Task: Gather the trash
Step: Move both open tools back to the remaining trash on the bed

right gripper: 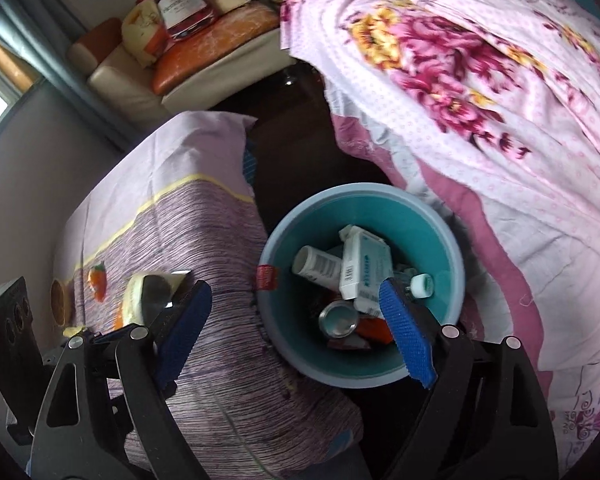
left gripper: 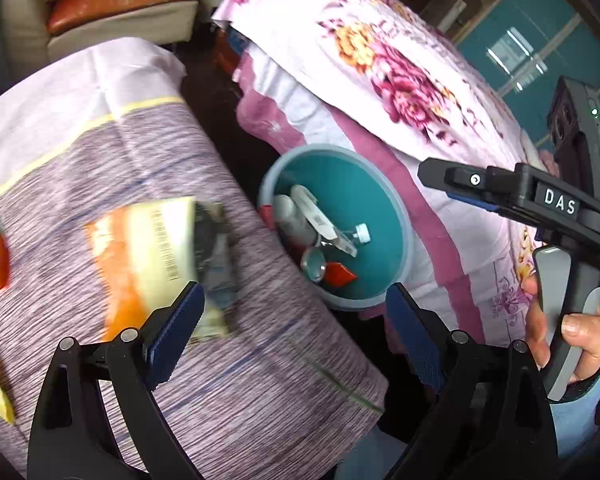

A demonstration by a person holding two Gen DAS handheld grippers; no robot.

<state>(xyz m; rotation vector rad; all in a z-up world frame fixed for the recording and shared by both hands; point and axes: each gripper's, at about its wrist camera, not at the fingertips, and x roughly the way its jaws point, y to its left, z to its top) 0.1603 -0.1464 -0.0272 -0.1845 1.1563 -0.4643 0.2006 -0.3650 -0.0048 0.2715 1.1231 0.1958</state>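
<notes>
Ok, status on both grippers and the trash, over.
Left gripper open, empty. Right gripper open above round teal bin. Orange-and-white snack wrapper on striped purple cloth, not yet grabbed. Nothing blocking.

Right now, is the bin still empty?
No, the teal bin already holds a white carton, a can and other trash.

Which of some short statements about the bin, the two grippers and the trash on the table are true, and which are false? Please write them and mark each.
1. The bin already holds trash, including a white box and a can. True.
2. The left gripper grips the snack bag. False: its jaws are open and hold nothing; the bag lies on the table.
3. The right gripper is open above the bin. True.
4. The bin stands on the table. False: it stands lower, beside the table.
</notes>
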